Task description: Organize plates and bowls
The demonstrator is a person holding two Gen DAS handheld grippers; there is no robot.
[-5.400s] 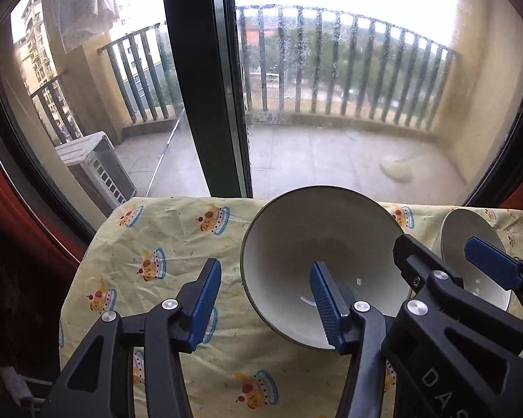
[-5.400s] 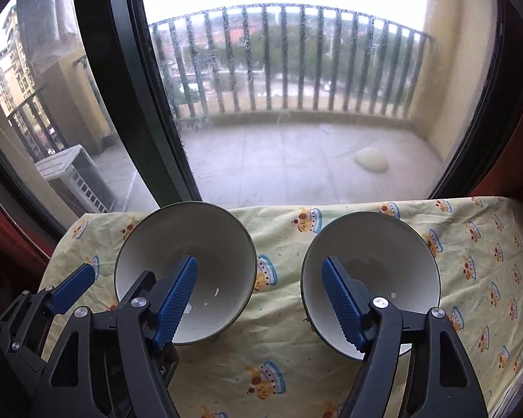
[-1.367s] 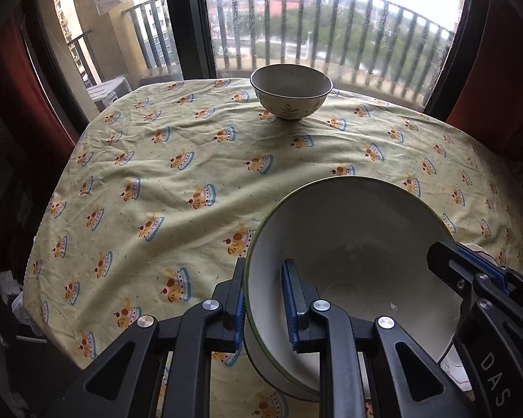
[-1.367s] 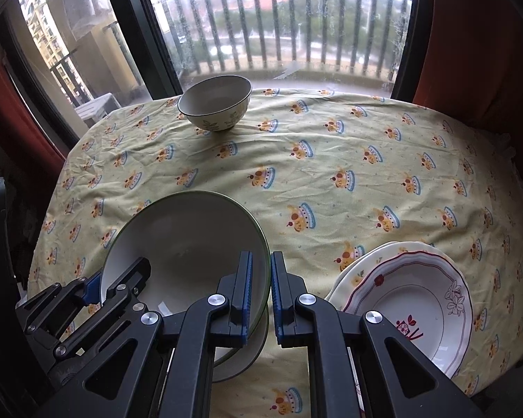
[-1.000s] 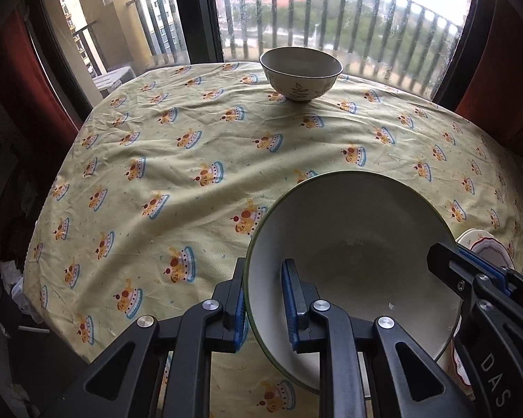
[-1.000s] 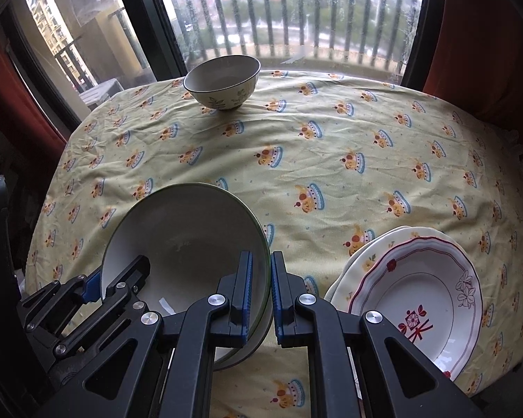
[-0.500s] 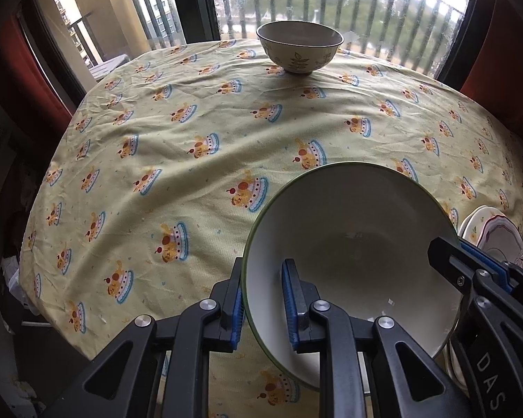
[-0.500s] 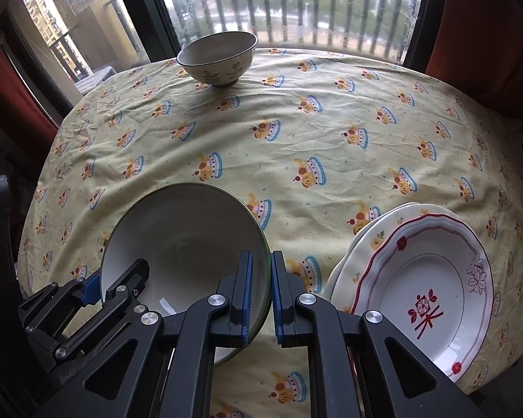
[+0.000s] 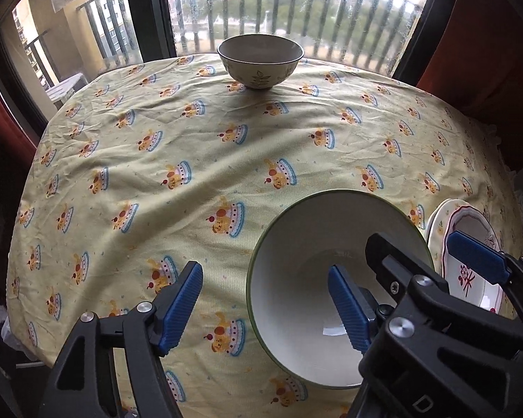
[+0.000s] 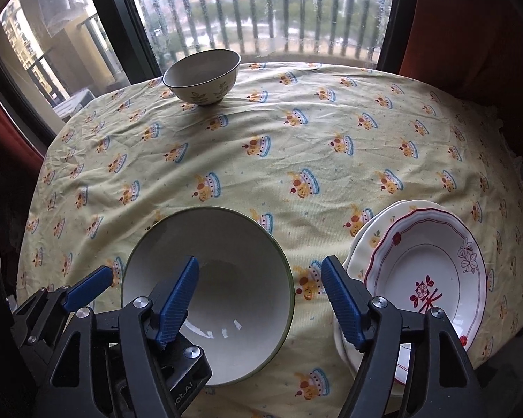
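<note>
Now both my grippers, left (image 9: pixel 265 304) and right (image 10: pixel 259 301), are opening, fingers spread and pinching nothing. The big bowl (image 10: pixel 223 261) sits on the bench, its rim between each pair, beside the plates (image 10: pixel 425 278), probably so dishes group together.

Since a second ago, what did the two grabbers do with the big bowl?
They let it go. Both had pinched the big bowl by its rim; now the left gripper and right gripper are opening, each straddling the rim without touching. The bowl sits on the tablecloth. The small bowl and plates stayed put.
</note>
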